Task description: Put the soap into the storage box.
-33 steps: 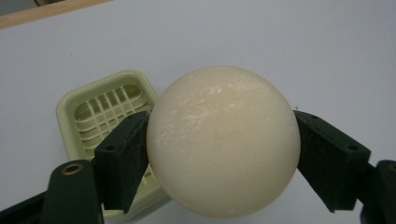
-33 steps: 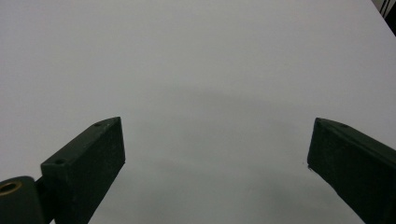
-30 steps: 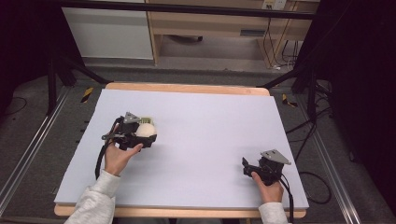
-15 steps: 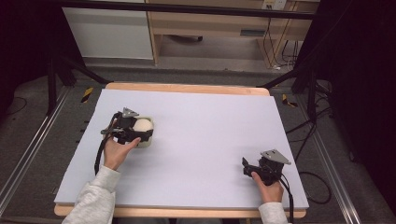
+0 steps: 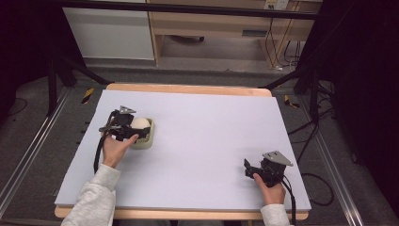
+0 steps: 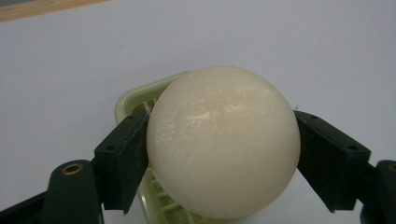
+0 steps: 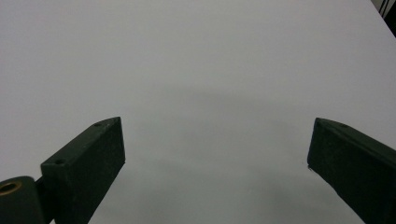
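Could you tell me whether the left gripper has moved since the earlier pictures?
Yes. The left gripper, shut on the cream-white ball, has drifted slightly toward the table's left edge, over a pale green dish.

You have bare counter (image 5: 211, 136) from its far edge to its near edge through the middle. Only the pale green tray (image 5: 147, 140) near the left edge and your right gripper (image 5: 250, 168) by the near right corner interrupt it.

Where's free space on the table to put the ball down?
Most of the table is bare: the whole middle stretch between the green tray and the right tongs, plus the far strip along the wooden edge. The only crowded spot is at the left, where the left tongs grip the white ball over the tray.
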Available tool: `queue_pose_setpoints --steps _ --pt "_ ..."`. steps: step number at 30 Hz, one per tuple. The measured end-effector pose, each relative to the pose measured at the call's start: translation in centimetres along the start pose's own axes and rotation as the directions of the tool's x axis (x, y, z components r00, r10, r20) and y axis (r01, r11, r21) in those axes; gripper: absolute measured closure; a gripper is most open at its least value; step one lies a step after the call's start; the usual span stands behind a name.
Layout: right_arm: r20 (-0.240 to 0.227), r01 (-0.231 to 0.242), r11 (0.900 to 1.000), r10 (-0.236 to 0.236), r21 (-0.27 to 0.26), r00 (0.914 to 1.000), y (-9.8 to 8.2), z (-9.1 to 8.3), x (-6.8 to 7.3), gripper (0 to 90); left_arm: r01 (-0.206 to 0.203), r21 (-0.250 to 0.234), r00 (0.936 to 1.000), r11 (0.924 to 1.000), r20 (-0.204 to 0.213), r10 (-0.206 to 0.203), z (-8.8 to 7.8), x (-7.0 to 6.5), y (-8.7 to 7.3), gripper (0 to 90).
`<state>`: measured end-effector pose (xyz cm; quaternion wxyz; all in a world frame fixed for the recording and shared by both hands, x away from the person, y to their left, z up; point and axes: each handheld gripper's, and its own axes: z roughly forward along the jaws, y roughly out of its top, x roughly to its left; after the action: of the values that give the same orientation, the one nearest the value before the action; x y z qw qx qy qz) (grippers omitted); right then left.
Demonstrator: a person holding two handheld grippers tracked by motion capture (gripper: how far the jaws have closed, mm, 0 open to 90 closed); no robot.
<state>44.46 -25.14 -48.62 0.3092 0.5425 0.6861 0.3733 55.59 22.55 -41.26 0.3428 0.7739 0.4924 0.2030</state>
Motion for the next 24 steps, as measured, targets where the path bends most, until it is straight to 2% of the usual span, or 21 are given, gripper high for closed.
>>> queue_pose_setpoints --steps 24 --pt "-0.005 -0.005 1.0 0.005 0.003 1.0 0.0 0.0 -0.1 4.5 -0.009 0.069 0.9993 0.9976 -0.036 0.011 2.5 1.0 -0.4 22.9"
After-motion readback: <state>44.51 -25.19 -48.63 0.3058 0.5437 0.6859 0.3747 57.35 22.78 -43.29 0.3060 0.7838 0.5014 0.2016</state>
